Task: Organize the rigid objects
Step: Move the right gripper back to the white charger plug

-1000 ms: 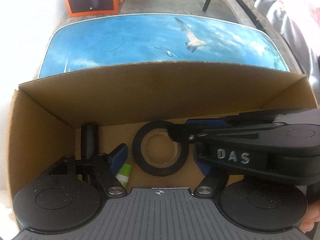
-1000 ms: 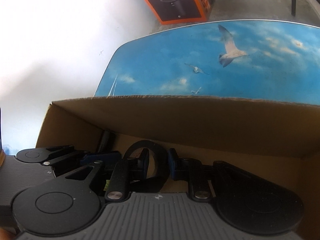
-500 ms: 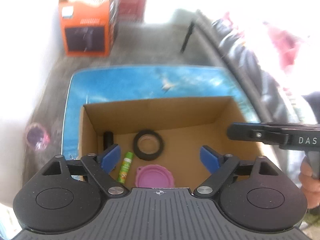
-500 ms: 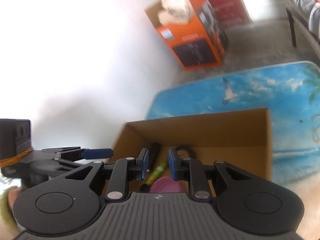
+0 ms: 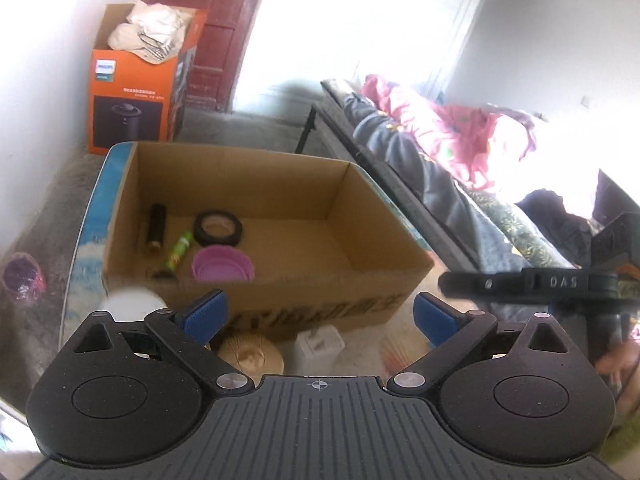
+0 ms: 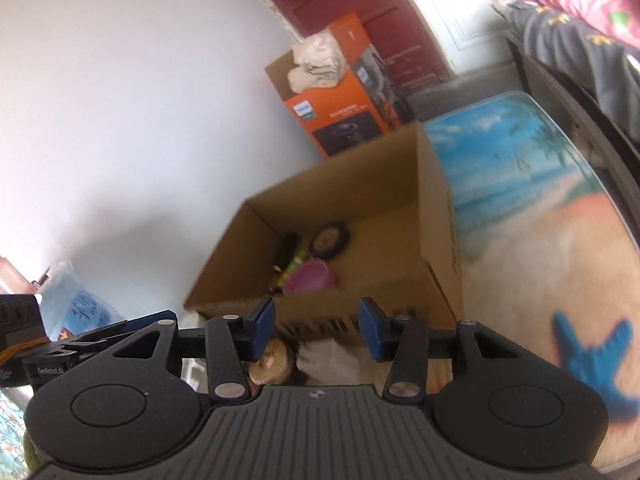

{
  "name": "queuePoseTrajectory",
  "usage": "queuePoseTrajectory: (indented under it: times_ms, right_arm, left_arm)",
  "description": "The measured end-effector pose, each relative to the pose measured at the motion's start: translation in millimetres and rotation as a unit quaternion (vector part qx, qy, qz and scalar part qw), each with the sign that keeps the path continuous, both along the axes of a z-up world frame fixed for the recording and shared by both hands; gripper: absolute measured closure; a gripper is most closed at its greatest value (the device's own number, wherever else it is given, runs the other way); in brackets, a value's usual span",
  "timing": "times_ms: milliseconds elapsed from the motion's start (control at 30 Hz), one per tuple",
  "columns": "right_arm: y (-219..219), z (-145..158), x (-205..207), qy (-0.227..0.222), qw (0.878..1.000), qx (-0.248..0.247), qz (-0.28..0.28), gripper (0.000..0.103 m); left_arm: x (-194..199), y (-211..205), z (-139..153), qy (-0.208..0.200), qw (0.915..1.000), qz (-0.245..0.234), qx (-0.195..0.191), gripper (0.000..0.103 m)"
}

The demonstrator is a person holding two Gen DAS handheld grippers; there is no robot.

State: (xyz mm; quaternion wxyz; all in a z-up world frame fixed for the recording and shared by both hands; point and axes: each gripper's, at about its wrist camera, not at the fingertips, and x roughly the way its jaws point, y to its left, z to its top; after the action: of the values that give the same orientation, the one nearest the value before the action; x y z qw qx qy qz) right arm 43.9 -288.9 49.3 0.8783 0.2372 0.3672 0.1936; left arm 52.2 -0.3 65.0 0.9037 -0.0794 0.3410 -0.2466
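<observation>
From the left wrist we are looking over the left gripper (image 5: 318,316), its blue fingers (image 5: 206,314) spreading wide with nothing between them. The cardboard box (image 5: 320,300) is sitting on the tabletop (image 5: 86,248) toward its far left corner, holding a black tape roll (image 5: 218,227), a pink lid (image 5: 222,266), a green tube (image 5: 179,251) and a dark cylinder (image 5: 156,226), all gathered at the box's left end. A woven round piece (image 5: 252,354) and a white block (image 5: 320,346) are lying just in front of the box.

From the right wrist we are seeing the right gripper (image 6: 316,330), its fingers (image 6: 262,326) parting, empty, above the tabletop's near edge in front of the cardboard box (image 6: 436,216).
</observation>
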Motion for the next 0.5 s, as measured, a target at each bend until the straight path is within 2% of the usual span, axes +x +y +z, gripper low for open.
queuePoseTrajectory:
  times_ms: [133, 300, 400, 433, 500]
  right_arm:
    - [13, -22, -5, 0.025, 0.999, -0.022, -0.004, 0.048]
    - [19, -42, -2, 0.041, 0.999, 0.001, -0.008, 0.048]
    - [23, -51, 1, 0.053, 0.998, 0.015, -0.013, 0.048]
    - [25, -54, 1, 0.057, 0.998, 0.02, -0.013, 0.049]
    - [28, -59, 6, 0.063, 0.998, 0.023, -0.01, 0.057]
  left_arm:
    - [-17, -22, -25, -0.015, 0.9994, -0.002, 0.03, 0.003]
    - [-43, -48, -59, -0.021, 0.9971, -0.037, 0.064, 0.003]
    - [-50, -63, -75, -0.044, 0.9934, -0.042, 0.096, 0.005]
    - [-50, -65, -78, -0.053, 0.9922, -0.04, 0.105, 0.005]
    - [-46, -66, -82, -0.062, 0.9914, -0.038, 0.109, 0.008]
